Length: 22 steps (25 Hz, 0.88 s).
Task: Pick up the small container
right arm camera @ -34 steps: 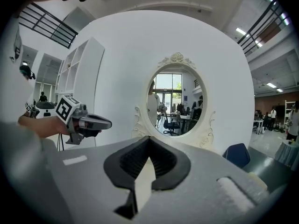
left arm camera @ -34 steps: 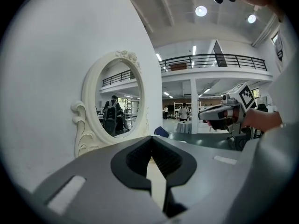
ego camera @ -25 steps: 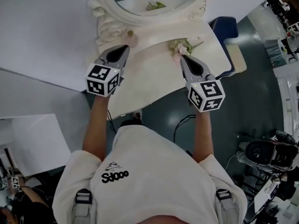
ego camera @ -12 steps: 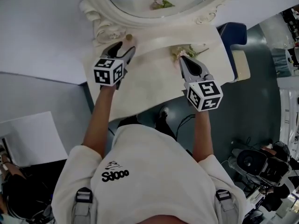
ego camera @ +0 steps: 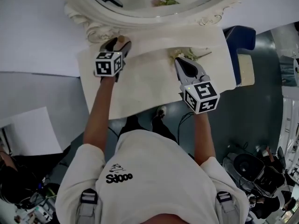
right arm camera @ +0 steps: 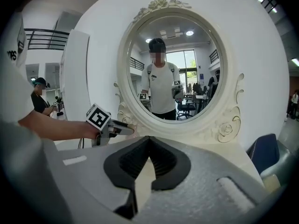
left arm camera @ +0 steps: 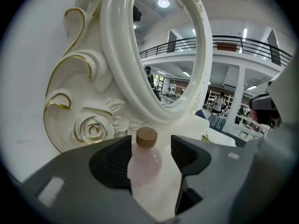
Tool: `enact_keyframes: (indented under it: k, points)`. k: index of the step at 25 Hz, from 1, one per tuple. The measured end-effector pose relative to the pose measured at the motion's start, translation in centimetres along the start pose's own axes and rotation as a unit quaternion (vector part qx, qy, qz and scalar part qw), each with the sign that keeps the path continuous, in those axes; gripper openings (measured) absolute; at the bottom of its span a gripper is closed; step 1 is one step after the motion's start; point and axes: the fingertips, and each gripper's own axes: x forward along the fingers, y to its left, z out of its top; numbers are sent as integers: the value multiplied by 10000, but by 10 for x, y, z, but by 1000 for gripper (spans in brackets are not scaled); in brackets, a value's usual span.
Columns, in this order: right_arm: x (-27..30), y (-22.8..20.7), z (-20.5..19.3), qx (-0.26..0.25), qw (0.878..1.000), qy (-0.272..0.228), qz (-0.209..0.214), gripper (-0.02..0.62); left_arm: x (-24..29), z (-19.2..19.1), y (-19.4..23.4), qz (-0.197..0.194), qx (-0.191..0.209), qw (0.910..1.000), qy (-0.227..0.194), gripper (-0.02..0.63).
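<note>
The small container is a pink round bottle (left arm camera: 145,164) with a wooden cap, standing on the white table at the foot of the ornate mirror frame. My left gripper (left arm camera: 150,141) has one jaw on each side of it. Its jaws are opening, and there is a gap between the bottle and the right-hand pad (left arm camera: 187,154). In the head view the bottle (ego camera: 121,39) shows just past the left gripper (ego camera: 117,44). My right gripper (ego camera: 177,60) hovers over the table's right half with its pads together and nothing in them; the right gripper view (right arm camera: 148,141) shows the same.
A big oval mirror with a white carved frame (ego camera: 98,29) stands at the table's back edge. A sprig of pale flowers (ego camera: 187,53) lies just ahead of the right gripper. A blue chair (ego camera: 243,38) stands at the table's right end. White boards (ego camera: 32,36) flank the left.
The left gripper has moved forward to the mirror's foot and its jaws have spread around the pink bottle. The right gripper has stayed about where it was, still shut.
</note>
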Motion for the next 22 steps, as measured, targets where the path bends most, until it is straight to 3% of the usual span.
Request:
enact_keyframes:
  k: [13, 16, 22]
  points:
    - [-22, -29, -39, 362, 9981, 292, -399, 3, 34, 2, 14, 420, 381, 9978, -333, 197]
    - [-32, -32, -42, 411, 9973, 285, -531, 3, 35, 6, 7, 393, 621, 9966, -369, 127]
    - [-46, -33, -40, 385, 9963, 175, -743, 3, 34, 0, -13, 96, 718, 9970, -263, 126]
